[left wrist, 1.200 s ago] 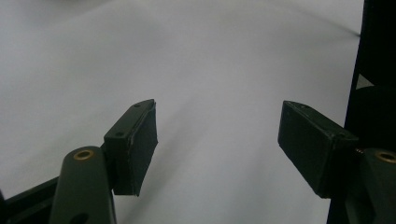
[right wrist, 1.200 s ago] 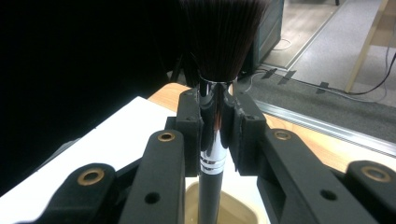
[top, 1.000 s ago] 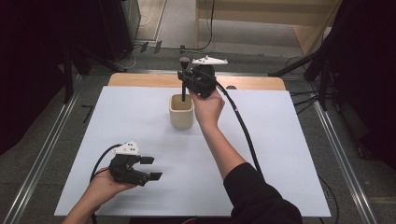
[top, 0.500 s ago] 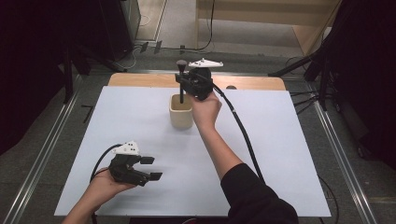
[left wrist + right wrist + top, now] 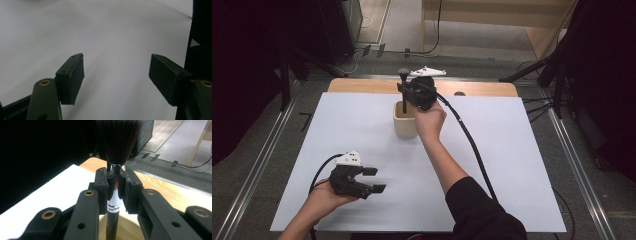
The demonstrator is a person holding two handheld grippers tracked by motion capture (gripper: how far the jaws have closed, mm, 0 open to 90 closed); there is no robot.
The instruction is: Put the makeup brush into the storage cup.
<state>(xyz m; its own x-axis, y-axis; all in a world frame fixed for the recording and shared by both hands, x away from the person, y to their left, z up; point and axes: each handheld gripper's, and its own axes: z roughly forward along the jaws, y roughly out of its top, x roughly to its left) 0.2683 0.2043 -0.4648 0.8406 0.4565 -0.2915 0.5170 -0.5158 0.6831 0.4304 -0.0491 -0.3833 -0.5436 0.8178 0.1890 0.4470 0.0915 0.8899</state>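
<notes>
Black pads of the right tool [image 5: 115,186] are clamped from both sides on the shiny metal ferrule of a makeup brush [image 5: 113,170], just under its dark, flared bristles. In the high view the same right tool [image 5: 406,93] holds the brush [image 5: 403,92] upright, bristles up, with the lower end of the handle inside the beige cup [image 5: 404,123] that stands toward the table's far edge, near its middle.

My judgement is that the brush is light and stiff along the handle, so it needs little force. The polished ferrule and glossy handle look slippery, and a grip there could let it slide or swing if the tool tilts. The bristles are soft and would splay or bend if pinched, so the ferrule or the handle right below it is the place to hold. The cup looks light enough to tip if the handle drags against its rim.

Near the front-left corner of the white table [image 5: 522,165], the left tool [image 5: 374,180] rests with its jaws wide apart, nothing between them.
</notes>
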